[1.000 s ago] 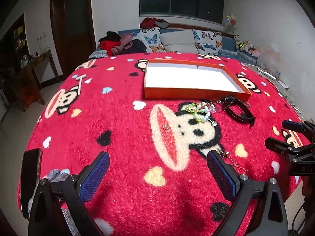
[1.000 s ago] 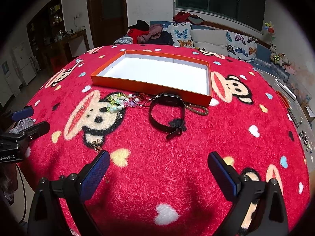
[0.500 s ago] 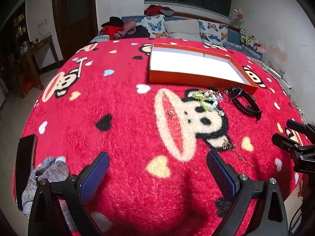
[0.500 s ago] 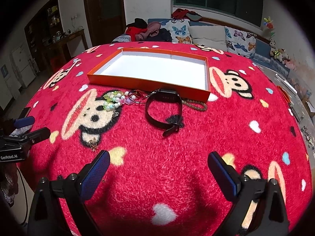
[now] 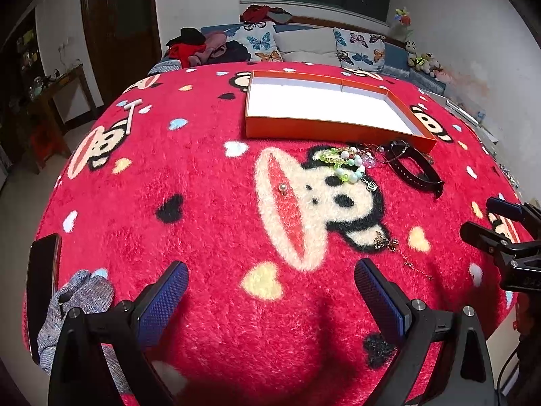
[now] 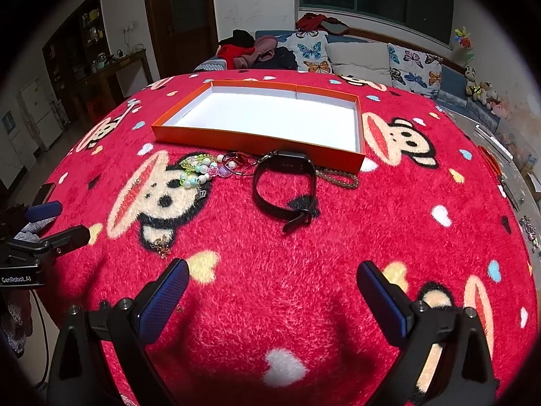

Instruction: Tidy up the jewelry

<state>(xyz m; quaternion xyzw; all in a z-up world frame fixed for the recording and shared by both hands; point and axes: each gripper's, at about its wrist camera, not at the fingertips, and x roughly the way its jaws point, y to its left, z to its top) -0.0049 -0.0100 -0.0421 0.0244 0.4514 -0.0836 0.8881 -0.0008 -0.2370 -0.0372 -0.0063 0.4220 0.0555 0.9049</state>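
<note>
Left wrist view: a fuzzy red blanket [image 5: 209, 223] printed with cartoon monkeys covers the table. Going left to right, a dark phone [image 5: 42, 291] and a grey knit glove [image 5: 81, 301] lie at the near left edge. The left gripper [image 5: 270, 291] hovers low over the blanket, its blue-padded jaws spread wide with nothing between them. Ahead of it sits a small pearl stud [image 5: 281, 187], alone on a monkey's mouth. Farther back is a shallow orange tray [image 5: 334, 128] with a white floor, holding nothing. Just in front of the tray lies a green and white bead bracelet [image 5: 345, 165], then a black watch [image 5: 414, 167] with its strap looped. A thin gold chain [image 5: 389, 245] lies nearer, to the right.

Right wrist view: the right gripper [image 6: 272, 291] also hangs over the blanket, jaws wide apart and holding nothing. A brown bead strand [image 6: 338, 177] lies against the tray's front wall, right of the watch.

All jewelry appears to be outside the tray, so sorting seems not yet begun. A likely next move is to lower one gripper over a nearby piece, close on it, and carry it into the tray; the thin chain and the stud would need a careful pinch in the deep pile.
</note>
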